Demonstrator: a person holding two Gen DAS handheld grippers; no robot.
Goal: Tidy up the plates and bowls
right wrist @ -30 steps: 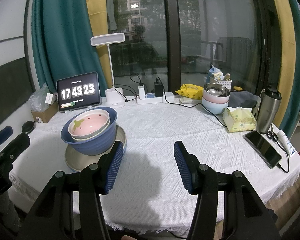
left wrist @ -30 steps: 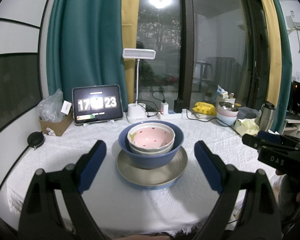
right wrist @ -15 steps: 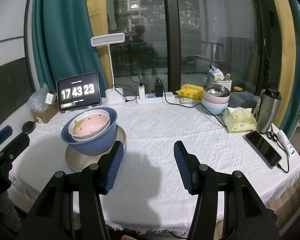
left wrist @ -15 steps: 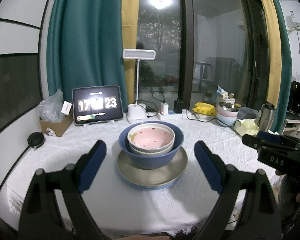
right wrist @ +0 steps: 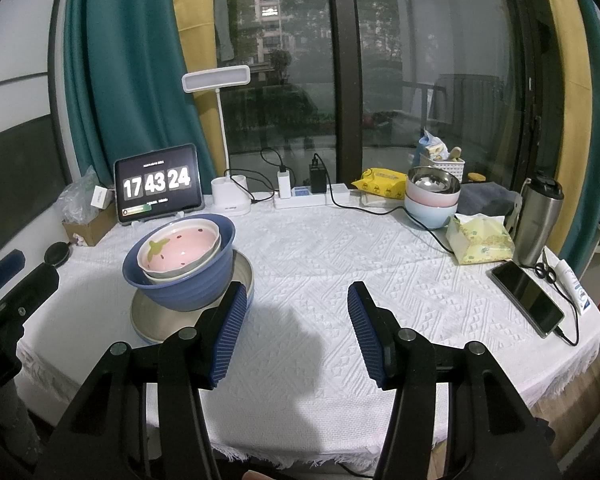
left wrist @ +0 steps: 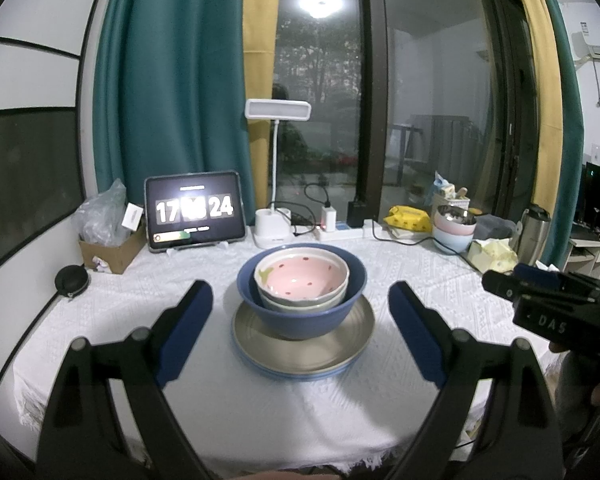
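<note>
A pink strawberry bowl [left wrist: 301, 277] nests in a grey bowl inside a big blue bowl [left wrist: 300, 312], all stacked on grey and blue plates [left wrist: 304, 354] on the white tablecloth. My left gripper [left wrist: 300, 312] hangs open in front of the stack, its blue fingers apart on either side, touching nothing. In the right wrist view the same stack, blue bowl [right wrist: 188, 280] on plate [right wrist: 156, 318], sits at the left. My right gripper [right wrist: 296, 312] is open over bare cloth, just right of the plates, empty.
A tablet clock [right wrist: 158, 188], a desk lamp [right wrist: 228, 196], a power strip [right wrist: 300, 198], a second bowl stack [right wrist: 432, 200], a tissue pack [right wrist: 480, 242], a steel flask [right wrist: 538, 220] and a phone [right wrist: 526, 298] ring the table. A cardboard box [left wrist: 108, 246] stands far left.
Only the clock's seconds changed from 23 to 24. Both grippers and the stack stayed still.
</note>
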